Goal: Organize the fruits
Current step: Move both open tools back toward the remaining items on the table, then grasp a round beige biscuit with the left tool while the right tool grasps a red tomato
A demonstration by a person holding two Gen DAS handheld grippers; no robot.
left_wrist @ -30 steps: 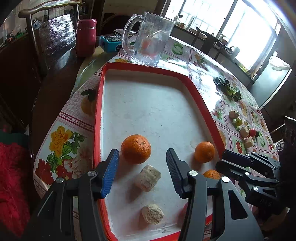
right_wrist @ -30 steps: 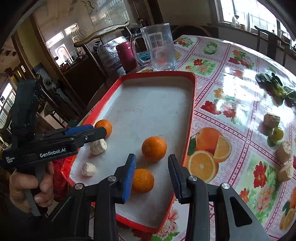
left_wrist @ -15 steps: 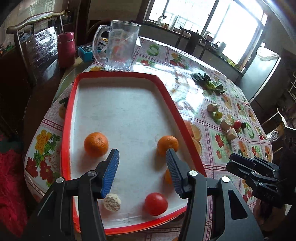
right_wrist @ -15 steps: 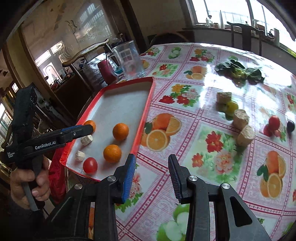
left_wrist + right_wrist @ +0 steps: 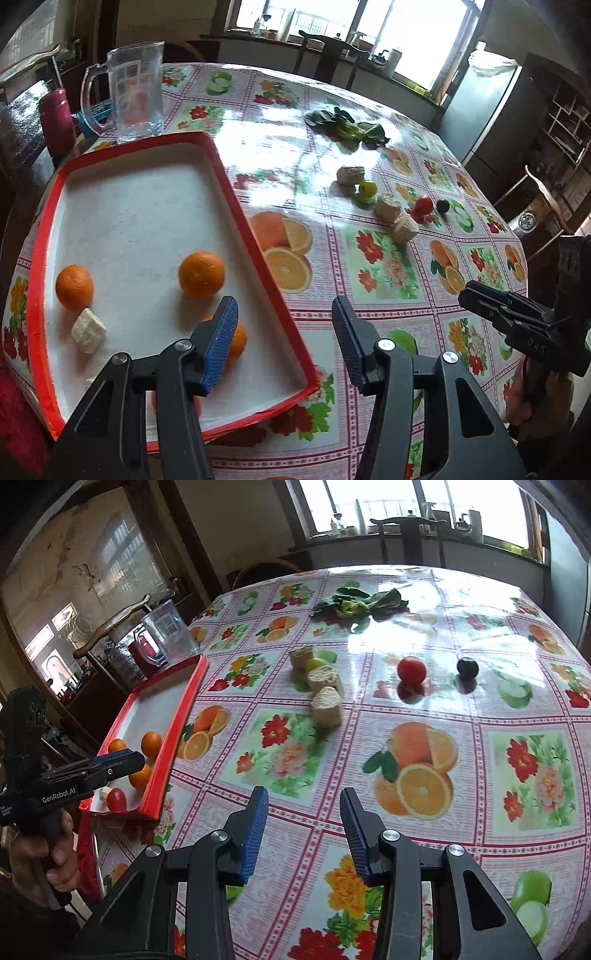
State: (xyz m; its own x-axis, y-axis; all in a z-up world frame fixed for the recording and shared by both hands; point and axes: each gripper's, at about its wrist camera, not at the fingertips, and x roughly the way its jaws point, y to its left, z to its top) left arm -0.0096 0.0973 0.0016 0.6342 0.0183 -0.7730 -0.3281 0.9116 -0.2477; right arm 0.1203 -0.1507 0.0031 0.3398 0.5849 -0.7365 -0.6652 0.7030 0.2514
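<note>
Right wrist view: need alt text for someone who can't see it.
The open, empty right gripper hangs over a floral tablecloth, facing a red tomato, a dark fruit and beige chunks. At left, the left gripper hovers by a red tray holding oranges.

Right gripper [image 5: 299, 830] above a floral tablecloth [image 5: 461, 805], nothing between its blue pads.

Its jaws have just been opening and stand apart over the near cloth. At far left a hand [image 5: 44, 860] holds the left gripper [image 5: 122, 762] over the near end of a red-rimmed tray [image 5: 173, 734] with oranges [image 5: 151, 743] and a red tomato [image 5: 116, 799]. Mid-table lie beige cut chunks [image 5: 327, 705] beside a green fruit [image 5: 317, 662]; right of them a second tomato [image 5: 411, 669] and a dark round fruit [image 5: 467, 665]. Leafy greens [image 5: 360, 603] lie far, a glass mug [image 5: 166, 633] beyond the tray.
</note>
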